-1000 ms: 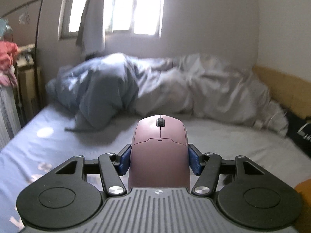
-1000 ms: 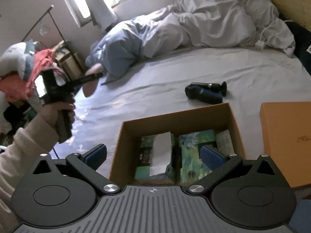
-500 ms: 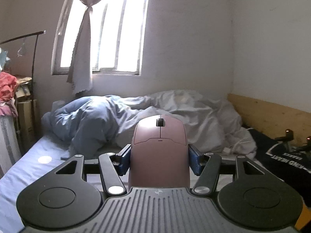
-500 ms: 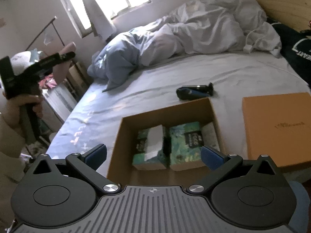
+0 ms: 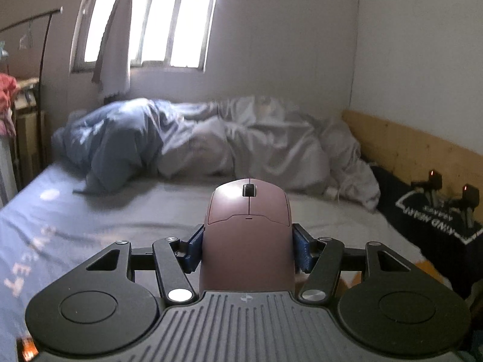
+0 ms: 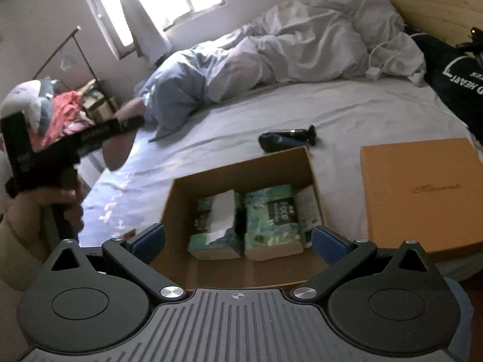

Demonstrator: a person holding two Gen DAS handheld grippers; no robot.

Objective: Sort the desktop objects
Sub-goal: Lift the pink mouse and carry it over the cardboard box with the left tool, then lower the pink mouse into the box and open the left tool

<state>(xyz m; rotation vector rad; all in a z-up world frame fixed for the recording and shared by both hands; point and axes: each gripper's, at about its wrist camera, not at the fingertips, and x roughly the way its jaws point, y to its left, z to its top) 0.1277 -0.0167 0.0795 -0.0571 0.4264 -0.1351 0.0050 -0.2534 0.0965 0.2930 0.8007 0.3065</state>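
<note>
Half a second on, the left tongs (image 5: 247, 249) had dipped, bringing the bed (image 5: 145, 208) back across the lower left-wrist view, while the right tongs (image 6: 237, 238) had closed in on the cardboard box (image 6: 311, 163). The left tongs pinched a smooth, domed, dusty-pink computer mouse (image 5: 248, 235) by its flanks between ribbed blue pads (image 5: 300, 252), scroll wheel up and pointing away, held in the air above the pale sheet. In the right-wrist view, the person's hand (image 6: 45, 199), in a cream sleeve (image 6: 18, 241), gripped that tool's black handle at the left, level and well apart from the box. The right tongs stood spread and empty over the box's near rim. Inside the open brown carton lay two green, leaf-printed tissue packs (image 6: 217, 223), side by side, a white sheet poking from the left one. A dark shaver-like device (image 6: 286, 140) lay on the sheet just beyond the box; a flat orange box (image 6: 422, 193) rested to the right. A rumpled grey-blue duvet (image 5: 211, 144) was heaped under a barred window (image 5: 154, 18), beside a pine headboard (image 5: 416, 150).
</note>
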